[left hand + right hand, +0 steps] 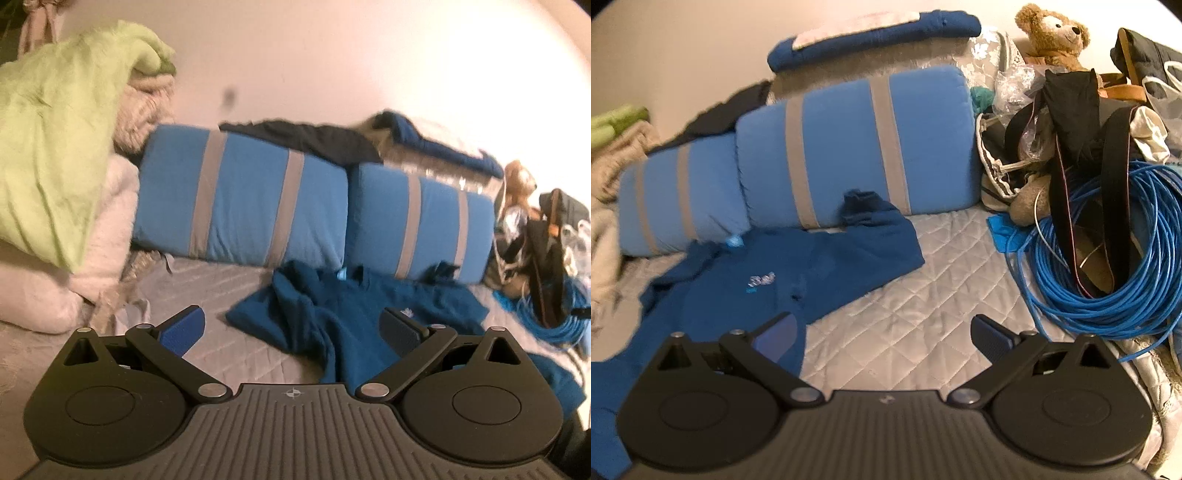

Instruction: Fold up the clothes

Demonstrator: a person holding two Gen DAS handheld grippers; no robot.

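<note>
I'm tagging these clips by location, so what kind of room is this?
Most likely a bedroom, filmed over a bed: a quilted bedspread, two blue striped pillows against the wall, and a teddy bear beside them. A blue shirt lies on the bedspread.

Two blue striped pillows (849, 147) (240, 199) lie on the quilted bed (923, 314). One dark blue shirt (798, 266), one teddy bear (1052, 33), one coil of blue cable (1108, 288), one green blanket (55, 140), two hand-held grippers (291, 328) (882, 332).

Left gripper (293, 328), right gripper (884, 334): jaws wide.
</note>
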